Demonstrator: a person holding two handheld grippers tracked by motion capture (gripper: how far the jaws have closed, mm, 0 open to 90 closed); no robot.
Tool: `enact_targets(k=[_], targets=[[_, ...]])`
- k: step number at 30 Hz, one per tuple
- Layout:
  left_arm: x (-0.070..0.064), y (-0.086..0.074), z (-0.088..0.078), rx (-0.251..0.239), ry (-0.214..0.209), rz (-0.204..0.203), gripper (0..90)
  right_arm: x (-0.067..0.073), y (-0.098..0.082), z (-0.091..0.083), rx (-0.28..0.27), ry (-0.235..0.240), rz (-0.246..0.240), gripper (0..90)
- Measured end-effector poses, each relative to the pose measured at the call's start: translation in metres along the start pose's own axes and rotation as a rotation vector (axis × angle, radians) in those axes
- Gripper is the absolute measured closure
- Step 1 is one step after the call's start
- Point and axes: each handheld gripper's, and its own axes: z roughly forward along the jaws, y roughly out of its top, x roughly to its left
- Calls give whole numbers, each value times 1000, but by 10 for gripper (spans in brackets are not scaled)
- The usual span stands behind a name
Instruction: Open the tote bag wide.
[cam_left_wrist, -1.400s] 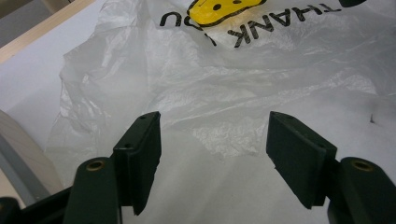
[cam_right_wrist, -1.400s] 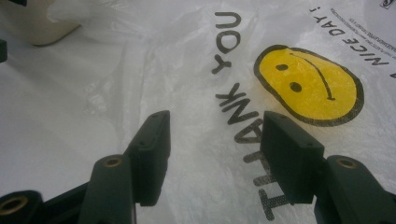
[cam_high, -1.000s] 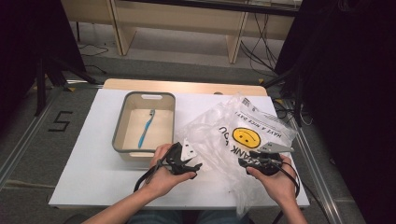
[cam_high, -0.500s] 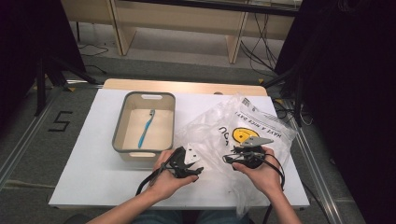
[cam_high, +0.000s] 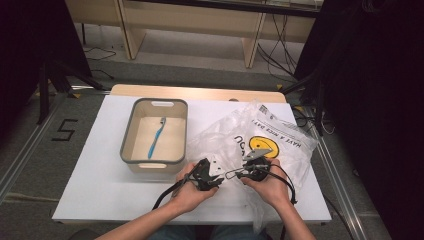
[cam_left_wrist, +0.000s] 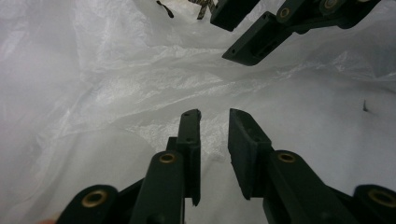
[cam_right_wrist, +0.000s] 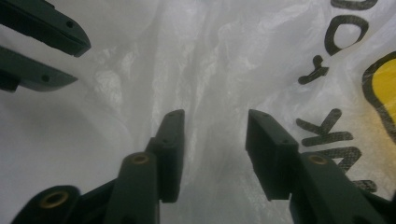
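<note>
A crumpled clear plastic bag (cam_high: 260, 142) with a yellow smiley face and black lettering lies on the right half of the white table (cam_high: 95, 185). My left gripper (cam_high: 216, 180) and right gripper (cam_high: 239, 173) face each other over the bag's near left edge. In the left gripper view my left gripper (cam_left_wrist: 214, 114) has a narrow gap, and the bag (cam_left_wrist: 116, 93) lies just beyond its tips. In the right gripper view my right gripper (cam_right_wrist: 215, 114) stands wider, with a ridge of bag film (cam_right_wrist: 205, 60) running between the jaws, not pinched. Both pairs of jaws have just been closing.
A grey-rimmed tan bin (cam_high: 130, 150) holding a blue toothbrush (cam_high: 155, 137) stands left of the bag. Cables trail from both grippers toward the table's front edge. Shelving and floor cables lie beyond the far edge.
The right hand has moved left across the bag until its gripper nearly meets the left one. Both hands sit lower on the bag's edge.
</note>
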Motion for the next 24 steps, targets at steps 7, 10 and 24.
enact_targets(k=[7, 10, 24], targets=[[1, 1, 5, -3, -17, 8, 866, -2, -4, 1, 14, -16, 37, 860], [0, 1, 10, -3, -20, 16, 885, -2, -4, 0, 0, -19, 48, 900], [4, 4, 36, 6, 10, 14, 886, -8, 10, -38, -206, -107, 104, 900]])
